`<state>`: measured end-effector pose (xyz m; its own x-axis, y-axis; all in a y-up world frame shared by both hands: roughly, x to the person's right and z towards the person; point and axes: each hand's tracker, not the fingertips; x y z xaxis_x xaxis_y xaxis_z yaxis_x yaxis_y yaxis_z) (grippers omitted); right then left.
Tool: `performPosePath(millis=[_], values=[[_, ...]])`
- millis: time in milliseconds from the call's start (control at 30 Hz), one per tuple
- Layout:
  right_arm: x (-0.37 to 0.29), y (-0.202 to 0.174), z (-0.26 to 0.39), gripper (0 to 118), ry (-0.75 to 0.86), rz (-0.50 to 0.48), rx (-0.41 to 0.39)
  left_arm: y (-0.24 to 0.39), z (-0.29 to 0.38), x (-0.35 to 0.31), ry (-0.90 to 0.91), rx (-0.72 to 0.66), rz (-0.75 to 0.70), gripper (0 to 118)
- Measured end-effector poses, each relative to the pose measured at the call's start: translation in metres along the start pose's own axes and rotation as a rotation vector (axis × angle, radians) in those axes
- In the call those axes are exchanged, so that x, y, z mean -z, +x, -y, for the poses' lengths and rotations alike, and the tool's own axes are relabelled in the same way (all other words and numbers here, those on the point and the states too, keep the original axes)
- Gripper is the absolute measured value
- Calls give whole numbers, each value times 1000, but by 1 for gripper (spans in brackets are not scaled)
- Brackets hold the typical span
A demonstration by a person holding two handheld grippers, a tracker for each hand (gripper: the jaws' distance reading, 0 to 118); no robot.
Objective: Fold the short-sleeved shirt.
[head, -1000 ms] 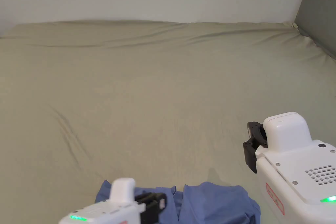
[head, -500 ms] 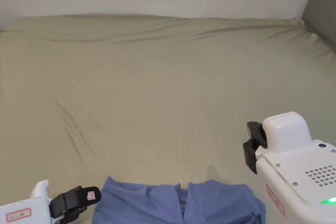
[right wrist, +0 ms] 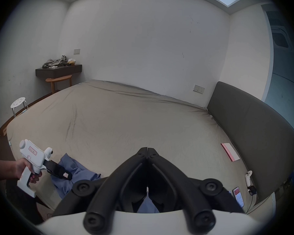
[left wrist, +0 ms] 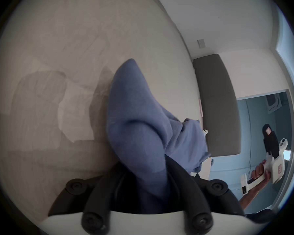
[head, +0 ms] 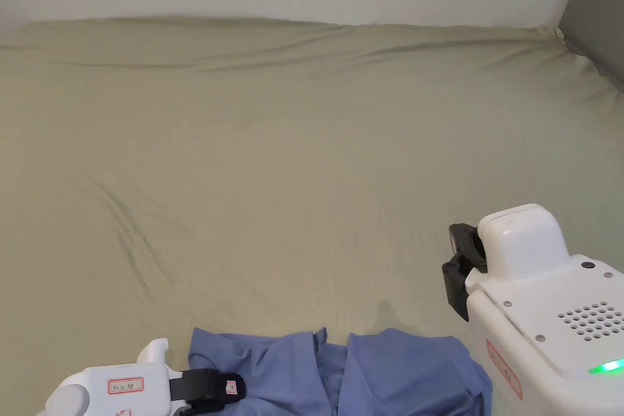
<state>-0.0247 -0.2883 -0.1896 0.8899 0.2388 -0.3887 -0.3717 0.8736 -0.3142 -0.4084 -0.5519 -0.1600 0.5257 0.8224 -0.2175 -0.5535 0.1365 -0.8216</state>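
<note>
A crumpled blue short-sleeved shirt [head: 390, 368] lies at the near edge of the bed [head: 304, 161]. My left gripper [head: 234, 388] comes in from the left, and its black jaws are shut on the shirt's left edge. In the left gripper view a fold of the shirt [left wrist: 137, 128] rises from between the jaws. The right gripper view shows the left gripper [right wrist: 68, 176] pinching the shirt [right wrist: 78, 172]. My right gripper [right wrist: 147, 149] hovers above the shirt's right side, jaws shut tip to tip with nothing between them. It also appears in the head view [head: 457, 286].
A grey headboard [right wrist: 253, 128] runs along the bed's right side. By it lie a pink booklet [right wrist: 230, 152], a white controller [right wrist: 249, 177] and phones [right wrist: 238, 196]. A white stool [right wrist: 18, 102] and a wall shelf [right wrist: 58, 70] stand beyond the bed's far left.
The left gripper swung off to the left of the shirt, then came back onto its left edge and closed there. The right gripper has stayed put.
</note>
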Motion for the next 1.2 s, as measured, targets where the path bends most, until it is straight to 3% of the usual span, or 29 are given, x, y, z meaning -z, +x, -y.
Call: performPosePath(millis=[133,300,533,600,667,700,933,1200], values=[[-2,-4,-1,0,3,-5,-14,19,5,-10,43,150,-161,10],[-6,-6,-7,0,15,-5,-25,27,0,-42,71,187,-193,10],[-6,-15,-12,0,34,-27,-30,27,-23,-116,204,230,-416,10],[-5,-19,-13,0,38,-35,-35,39,-23,-139,236,261,-551,10],[-4,-22,-14,0,43,-43,-38,55,-26,-151,268,344,-806,10],[-3,-23,-14,0,43,-48,-38,58,-29,-156,284,365,-865,10],[-3,-27,-14,0,53,-69,-44,94,-39,-151,250,330,-721,10],[-8,-11,-9,0,48,-41,-30,118,-31,-61,108,375,-604,10]])
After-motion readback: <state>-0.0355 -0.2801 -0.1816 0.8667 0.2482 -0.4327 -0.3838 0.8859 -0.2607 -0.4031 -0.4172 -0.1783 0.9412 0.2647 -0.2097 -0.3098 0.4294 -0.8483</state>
